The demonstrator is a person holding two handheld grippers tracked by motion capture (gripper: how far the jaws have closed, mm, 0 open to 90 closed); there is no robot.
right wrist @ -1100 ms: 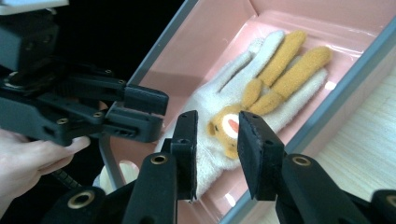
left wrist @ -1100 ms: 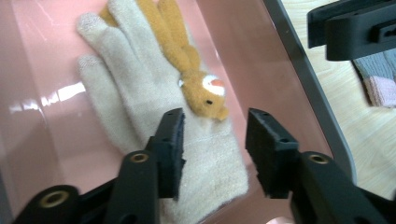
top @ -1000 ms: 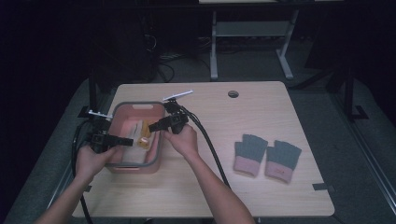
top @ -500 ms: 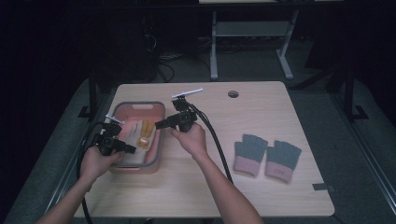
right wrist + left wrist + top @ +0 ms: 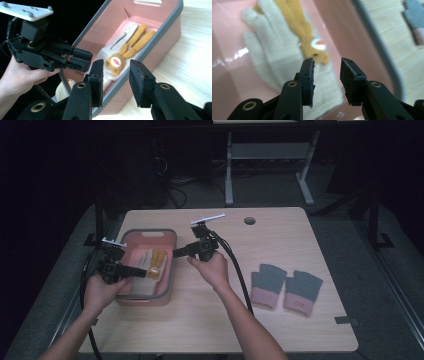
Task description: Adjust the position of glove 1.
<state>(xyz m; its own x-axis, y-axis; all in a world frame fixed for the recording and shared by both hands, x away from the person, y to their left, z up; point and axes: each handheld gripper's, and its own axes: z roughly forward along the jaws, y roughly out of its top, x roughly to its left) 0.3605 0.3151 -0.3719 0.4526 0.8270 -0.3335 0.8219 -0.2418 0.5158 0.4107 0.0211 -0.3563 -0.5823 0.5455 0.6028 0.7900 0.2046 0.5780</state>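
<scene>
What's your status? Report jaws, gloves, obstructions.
Left gripper and right gripper: jaws just opening, empty. Cream and orange gloves lie in pink bin. Grey gloves on table, apart. Nothing in the way.

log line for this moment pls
left gripper open over gloves in pink bin | right gripper open, empty, beside bin
</scene>
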